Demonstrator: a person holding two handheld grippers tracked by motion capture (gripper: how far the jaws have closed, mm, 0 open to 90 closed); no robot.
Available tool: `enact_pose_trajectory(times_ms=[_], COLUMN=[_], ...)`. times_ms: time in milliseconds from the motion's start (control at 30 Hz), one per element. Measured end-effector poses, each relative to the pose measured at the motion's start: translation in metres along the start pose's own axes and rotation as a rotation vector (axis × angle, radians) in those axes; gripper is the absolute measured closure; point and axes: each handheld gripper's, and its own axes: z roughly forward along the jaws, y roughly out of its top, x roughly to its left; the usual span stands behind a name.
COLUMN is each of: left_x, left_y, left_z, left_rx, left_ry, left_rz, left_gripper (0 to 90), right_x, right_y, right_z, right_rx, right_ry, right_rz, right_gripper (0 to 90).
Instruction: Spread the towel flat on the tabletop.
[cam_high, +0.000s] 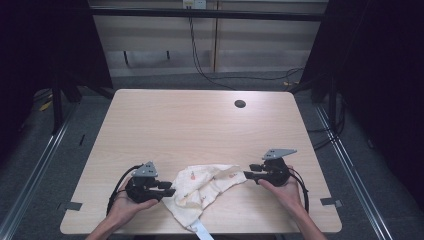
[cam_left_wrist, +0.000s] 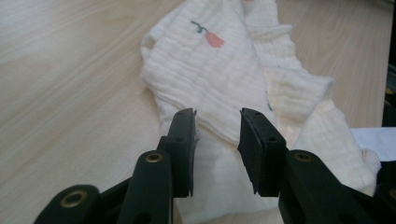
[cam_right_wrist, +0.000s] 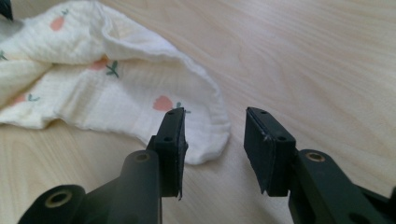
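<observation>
Between my two open grippers, left (cam_high: 169, 189) and right (cam_high: 248, 175), low in the frame, the cloth (cam_high: 202, 187) stretches crosswise, an end at each.

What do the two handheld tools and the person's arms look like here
Both are black pistol-like units. The left tool and right tool each carry a grey three-cornered plate on top and trail a black looping cable. Close up, the left tool and right tool have flat black jaw pads with small screw holes and brass-ringed pivots. The forearms are bare, with no sleeves visible.
</observation>
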Motion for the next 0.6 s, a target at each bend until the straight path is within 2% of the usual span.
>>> enact_pose_trajectory(times_ms=[167, 233, 267, 333, 400, 467, 500, 533, 567, 600], left_x=[0.005, 0.010, 0.012, 0.016, 0.020, 0.023, 0.025, 0.027, 0.031, 0.035], left_y=[0.001, 0.005, 0.007, 0.012, 0.018, 0.022, 0.026, 0.029, 0.032, 0.033], left_z=[-0.004, -0.005, -0.003, 0.001, 0.008, 0.013, 0.015, 0.017, 0.018, 0.020], left_rx=[-0.019, -0.039, -0.050, -0.060, -0.054, -0.046, -0.033, -0.014, -0.006, -0.023], left_ry=[0.015, 0.039, 0.058, 0.065, 0.070, 0.082, 0.102, 0.095, 0.075, 0.084], left_rz=[-0.017, -0.030, -0.028, -0.028, -0.033, -0.015, -0.002, -0.004, -0.018, -0.032], left_gripper=[64.8, 62.8, 62.5, 60.4, 57.4, 54.9, 52.9, 49.2, 46.6, 46.5], right_x=[-0.001, -0.003, -0.003, -0.001, 0.003, 0.006, 0.007, 0.007, 0.007, 0.006], right_y=[0.000, 0.000, 0.000, 0.000, 0.000, -0.001, 0.000, 0.001, 0.001, 0.001], right_z=[0.008, 0.011, 0.012, 0.014, 0.017, 0.018, 0.019, 0.019, 0.019, 0.020], right_rx=[0.018, 0.025, 0.020, 0.026, 0.052, 0.061, 0.063, 0.066, 0.067, 0.065], right_ry=[-0.010, -0.013, -0.007, -0.008, -0.020, -0.034, -0.034, -0.029, -0.027, -0.018], right_rz=[-0.024, -0.038, -0.037, -0.058, -0.089, -0.113, -0.119, -0.113, -0.105, -0.101], right_gripper=[60.6, 60.6, 61.0, 62.7, 64.6, 66.6, 69.9, 73.7, 77.0, 80.8])
